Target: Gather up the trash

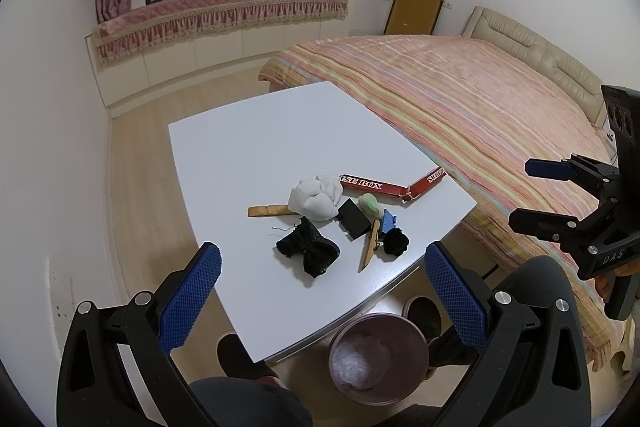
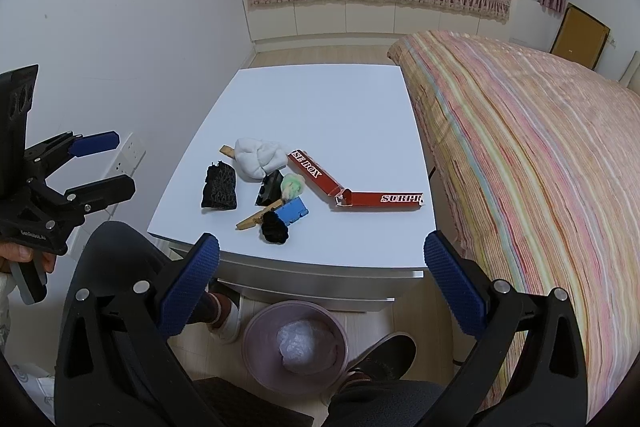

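Both the left gripper [image 1: 322,291] and the right gripper [image 2: 322,283] hang wide and empty above the desk's [image 2: 320,99] near edge, the bin [image 2: 294,343] below. Near that edge, the red carton [image 2: 352,187], light and stiff, suits a mid-strip pinch; the white wad [image 2: 258,157] and black mesh [image 2: 219,187] are soft and squashable.

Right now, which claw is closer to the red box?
Right, probably. The red box lies on the table's right side, ahead of the right claw; the left claw hangs farther left.
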### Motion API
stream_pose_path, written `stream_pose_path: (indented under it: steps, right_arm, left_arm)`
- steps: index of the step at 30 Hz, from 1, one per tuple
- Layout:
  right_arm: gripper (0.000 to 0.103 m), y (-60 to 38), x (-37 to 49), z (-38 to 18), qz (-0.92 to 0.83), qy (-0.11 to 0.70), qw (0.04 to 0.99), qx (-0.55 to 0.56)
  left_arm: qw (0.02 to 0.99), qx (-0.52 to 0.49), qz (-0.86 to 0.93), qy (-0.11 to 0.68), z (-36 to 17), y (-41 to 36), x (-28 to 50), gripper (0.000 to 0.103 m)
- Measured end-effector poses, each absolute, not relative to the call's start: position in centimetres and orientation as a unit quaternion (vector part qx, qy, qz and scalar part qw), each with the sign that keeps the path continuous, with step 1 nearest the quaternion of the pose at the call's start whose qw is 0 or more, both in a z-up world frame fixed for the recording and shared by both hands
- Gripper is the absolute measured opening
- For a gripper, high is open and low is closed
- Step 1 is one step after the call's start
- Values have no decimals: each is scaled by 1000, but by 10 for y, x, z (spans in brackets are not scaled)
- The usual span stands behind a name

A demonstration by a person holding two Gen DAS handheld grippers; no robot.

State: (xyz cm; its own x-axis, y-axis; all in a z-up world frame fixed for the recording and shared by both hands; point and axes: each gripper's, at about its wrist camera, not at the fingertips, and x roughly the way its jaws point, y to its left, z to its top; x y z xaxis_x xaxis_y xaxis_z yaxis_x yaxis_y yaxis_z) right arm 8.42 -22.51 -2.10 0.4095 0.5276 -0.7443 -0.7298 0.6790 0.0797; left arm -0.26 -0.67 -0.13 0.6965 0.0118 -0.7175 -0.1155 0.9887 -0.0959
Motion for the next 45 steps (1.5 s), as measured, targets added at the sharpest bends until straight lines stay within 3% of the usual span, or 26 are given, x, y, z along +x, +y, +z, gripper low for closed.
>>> stream_pose_path:
  steps: [45]
  right_arm:
    - [100, -206, 107, -43, 382, 422, 811, -137]
  left_arm:
    - [906, -49, 8, 421, -29, 3, 17, 98]
